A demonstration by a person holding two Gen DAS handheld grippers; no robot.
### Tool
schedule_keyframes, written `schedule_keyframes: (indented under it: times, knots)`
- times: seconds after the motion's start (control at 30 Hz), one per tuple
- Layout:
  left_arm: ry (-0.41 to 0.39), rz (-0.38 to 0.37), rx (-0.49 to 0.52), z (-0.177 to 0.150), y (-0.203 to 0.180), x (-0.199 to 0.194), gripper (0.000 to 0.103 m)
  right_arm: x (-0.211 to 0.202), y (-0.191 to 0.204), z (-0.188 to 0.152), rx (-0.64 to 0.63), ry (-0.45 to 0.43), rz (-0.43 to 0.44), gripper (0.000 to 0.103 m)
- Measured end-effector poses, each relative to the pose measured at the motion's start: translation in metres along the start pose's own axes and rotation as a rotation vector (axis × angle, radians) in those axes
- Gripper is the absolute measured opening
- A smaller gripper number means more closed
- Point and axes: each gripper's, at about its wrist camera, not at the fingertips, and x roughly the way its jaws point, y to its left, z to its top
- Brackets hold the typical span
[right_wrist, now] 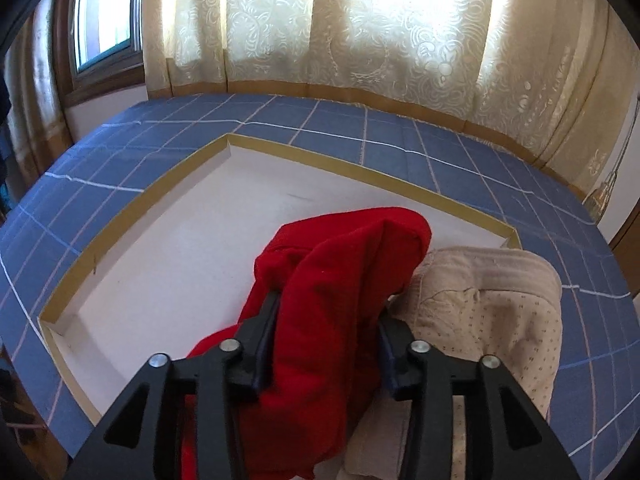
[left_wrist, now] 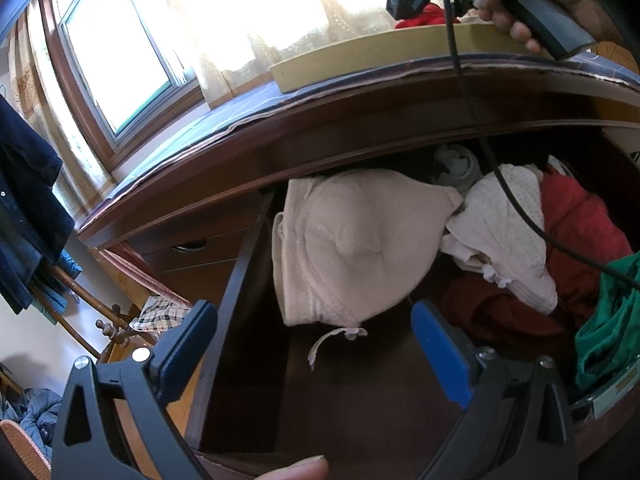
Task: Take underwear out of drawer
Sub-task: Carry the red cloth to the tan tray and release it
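In the left wrist view the drawer [left_wrist: 240, 280] stands pulled out, with a beige bra [left_wrist: 352, 248], a white dotted garment [left_wrist: 504, 232], red cloth [left_wrist: 580, 224] and green cloth [left_wrist: 612, 320] inside. My left gripper [left_wrist: 316, 320] hangs open over the drawer's front left part, nothing between its fingers. In the right wrist view my right gripper [right_wrist: 326, 336] is over a shallow cardboard tray [right_wrist: 132, 208] on the dresser top. A red garment [right_wrist: 344, 272] lies loosely between its parted jaws and rests in the tray. Beige dotted underwear [right_wrist: 492, 312] lies beside it.
A blue chequered cloth [right_wrist: 360, 128] covers the dresser top below lace curtains [right_wrist: 360, 40]. The right gripper's cable [left_wrist: 480, 140] hangs across the drawer. Closed drawers [left_wrist: 192, 248] sit to the left, and dark clothes [left_wrist: 28, 200] hang on a wooden rack.
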Motion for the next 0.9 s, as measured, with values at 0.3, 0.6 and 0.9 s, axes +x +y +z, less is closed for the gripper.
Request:
schedule_keyframes:
  times: [0.3,0.6,0.9]
  knots:
    - [-0.013,0.017,-0.009,-0.001,0.001,-0.001,0.099,-0.046,-0.015,-0.022,0.098,-0.145,0.141,0.07]
    - [-0.011,0.032,-0.008,0.0,0.0,0.0,0.099,-0.094,-0.009,-0.044,0.084,-0.322,0.168,0.074]
    - [-0.016,0.025,-0.009,-0.002,0.0,0.0,0.099,-0.103,-0.013,-0.081,0.171,-0.413,0.139,0.074]
